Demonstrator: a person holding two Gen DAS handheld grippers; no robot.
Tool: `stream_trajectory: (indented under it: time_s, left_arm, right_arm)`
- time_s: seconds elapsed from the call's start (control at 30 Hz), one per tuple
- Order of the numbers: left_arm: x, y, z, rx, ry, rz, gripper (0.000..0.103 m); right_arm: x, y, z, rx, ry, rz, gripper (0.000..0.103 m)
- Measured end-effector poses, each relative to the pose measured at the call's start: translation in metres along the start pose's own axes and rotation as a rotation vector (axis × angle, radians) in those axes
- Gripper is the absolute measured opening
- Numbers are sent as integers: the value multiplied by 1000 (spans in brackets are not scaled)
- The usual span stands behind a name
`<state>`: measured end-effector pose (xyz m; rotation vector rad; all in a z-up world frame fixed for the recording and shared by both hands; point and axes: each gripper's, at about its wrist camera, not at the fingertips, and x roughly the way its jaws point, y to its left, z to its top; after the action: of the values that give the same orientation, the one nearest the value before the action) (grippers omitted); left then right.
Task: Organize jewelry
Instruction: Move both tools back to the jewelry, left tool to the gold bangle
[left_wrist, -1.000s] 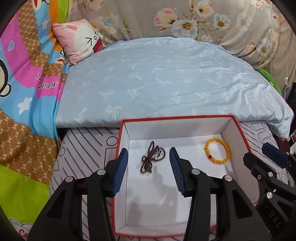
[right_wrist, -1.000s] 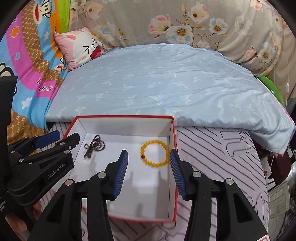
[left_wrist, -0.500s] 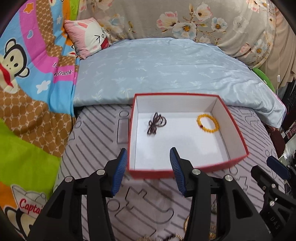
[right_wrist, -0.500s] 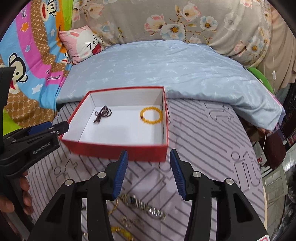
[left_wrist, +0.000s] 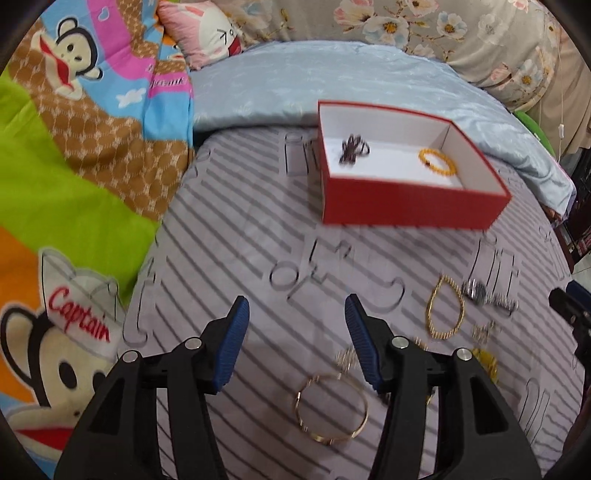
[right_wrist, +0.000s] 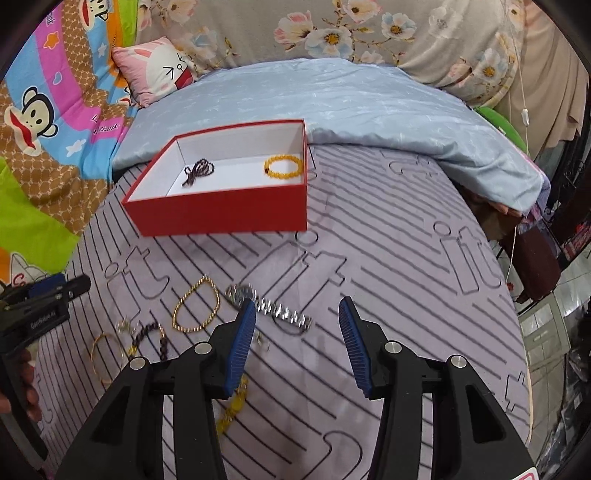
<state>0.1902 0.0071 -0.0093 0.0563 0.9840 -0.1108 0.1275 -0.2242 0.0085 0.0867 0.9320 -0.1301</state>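
A red box with a white inside stands on the striped grey mat and holds a dark bead string and a yellow bead bracelet. Loose jewelry lies nearer on the mat: a gold chain bracelet, a silver watch, a thin gold bangle and a dark bead bracelet. My left gripper is open and empty above the mat, just behind the bangle. My right gripper is open and empty beside the watch.
A light blue quilt lies behind the box. A cartoon monkey blanket covers the left side. A pink rabbit pillow sits at the back. The mat's right edge drops off to the floor.
Both grippers have pulled back from the box toward the near side of the mat. The loose jewelry pile has come into view below them. Both stay open.
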Motion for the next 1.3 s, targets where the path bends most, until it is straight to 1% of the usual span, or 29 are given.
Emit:
stream_trajectory:
  time_s: [0.13,0.27,0.33,0.43,0.53,0.57,0.67,0.73,0.77,0.8,0.83,0.93,1.1,1.3]
  left_arm:
    - [11,2,-30,14,53,-2,52]
    - [23,8,-52,-10,98,-2,51]
    - [25,10,-56,-14,96,-1,51]
    - [24,6,-59,8,67,21,51]
    - [23,4,-60,10,52,21,49]
    - [23,3,-60,10,48,19,48]
    - [22,1,-60,18,41,1,34]
    - [21,-3,-60,37,37,-13,19]
    - [20,-5,-61,41,37,-20,15]
    - [20,-5,-61,41,38,-26,8]
    - [19,-5,-61,40,39,-32,6]
    - [19,-3,-60,24,49,-71,2]
    - [16,0,-56,-10,74,-123,2]
    - [2,-3,-48,-11,51,-150,2]
  right_arm:
    - [-1,-4,-12,11,18,4,47]
    - [-1,-3,-21,8,30,4,47]
    - [2,-3,-24,8,35,14,47]
    - [10,-1,-23,1,39,22,46]
    - [21,3,-19,-11,47,32,45]
    - [25,4,-17,-17,48,34,45]
    - [38,7,-12,-35,55,37,45]
    - [45,7,-9,-37,64,39,45]
    - [47,7,-8,-36,65,38,45]
    - [49,7,-7,-34,65,39,45]
    - [50,7,-7,-32,67,41,45]
    - [53,5,-6,-34,71,44,45]
    - [61,3,-2,-56,74,69,45]
    - [76,11,8,-130,84,136,45]
